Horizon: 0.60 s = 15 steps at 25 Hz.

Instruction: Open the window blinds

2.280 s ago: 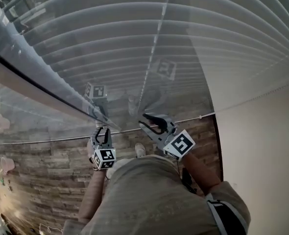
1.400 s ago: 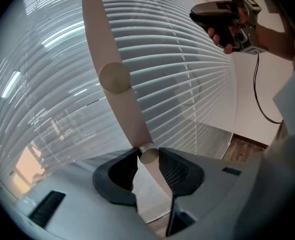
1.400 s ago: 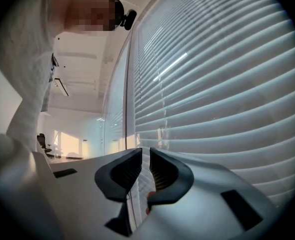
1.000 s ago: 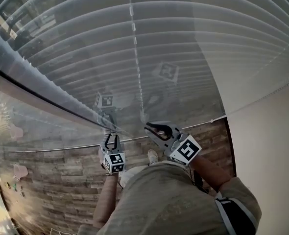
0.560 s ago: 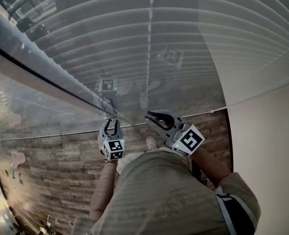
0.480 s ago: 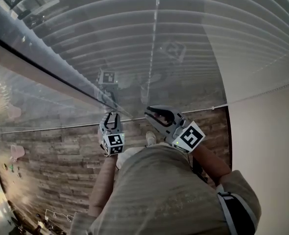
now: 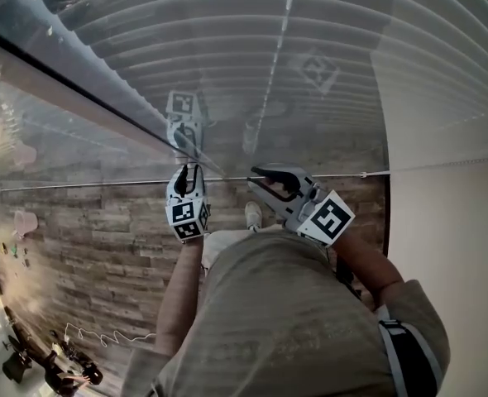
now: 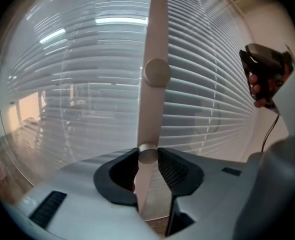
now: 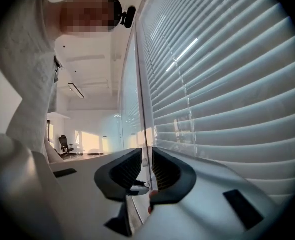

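To the left, the left gripper (image 8: pixel 148 160) has its jaws about half closed on the beige tilt wand (image 8: pixel 155 39); the wand runs up between the pads and touches both, so it is held, not merely straddled. Turning that wand looks like the step in hand.

Straight ahead of both grippers, the blinds (image 7: pixel 351 31) span the window from left to right and hang let down as far as any view reaches. Their slats (image 9: pixel 227 94) overlap one another in the right gripper view, though a little daylight comes between them at the left of the left gripper view. So I judge the task barely begun: both controls are in hand, but the blinds are neither tilted open nor raised. Most of the work is left.

To the right, the right gripper (image 9: pixel 146 171) has its jaws nearly together round a thin cord (image 9: pixel 141 84) that rises along the edge of the blinds. The pads seem to pinch it, though the cord is so fine that the contact is hard to make out.

As for containers, none shows in any view — there is nothing to report in them.
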Available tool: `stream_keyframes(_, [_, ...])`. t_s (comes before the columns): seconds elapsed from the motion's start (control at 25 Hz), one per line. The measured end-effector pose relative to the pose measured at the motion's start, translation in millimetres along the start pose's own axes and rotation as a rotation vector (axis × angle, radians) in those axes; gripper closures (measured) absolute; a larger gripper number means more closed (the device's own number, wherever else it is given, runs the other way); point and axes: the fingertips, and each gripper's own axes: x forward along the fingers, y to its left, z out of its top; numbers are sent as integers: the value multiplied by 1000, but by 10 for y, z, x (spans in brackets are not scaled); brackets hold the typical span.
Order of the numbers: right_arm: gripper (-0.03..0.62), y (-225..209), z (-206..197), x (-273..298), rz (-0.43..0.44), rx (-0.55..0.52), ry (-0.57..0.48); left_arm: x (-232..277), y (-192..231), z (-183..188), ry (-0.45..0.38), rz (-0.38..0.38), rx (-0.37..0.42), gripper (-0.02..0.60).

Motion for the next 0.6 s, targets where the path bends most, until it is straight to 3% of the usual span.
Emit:
stream_keyframes(0.24, [539,50,-71,3,25,46,10,37,53,-13,-14,-91,-289,448])
stream_keyframes(0.44, [539,105,15,31,27,44,20,-16,120,46,-24,-194,-653,448])
stream_keyframes(0.6, [539,48,-9,28,22,66,41,42,109,121,-69,-324,-932,448])
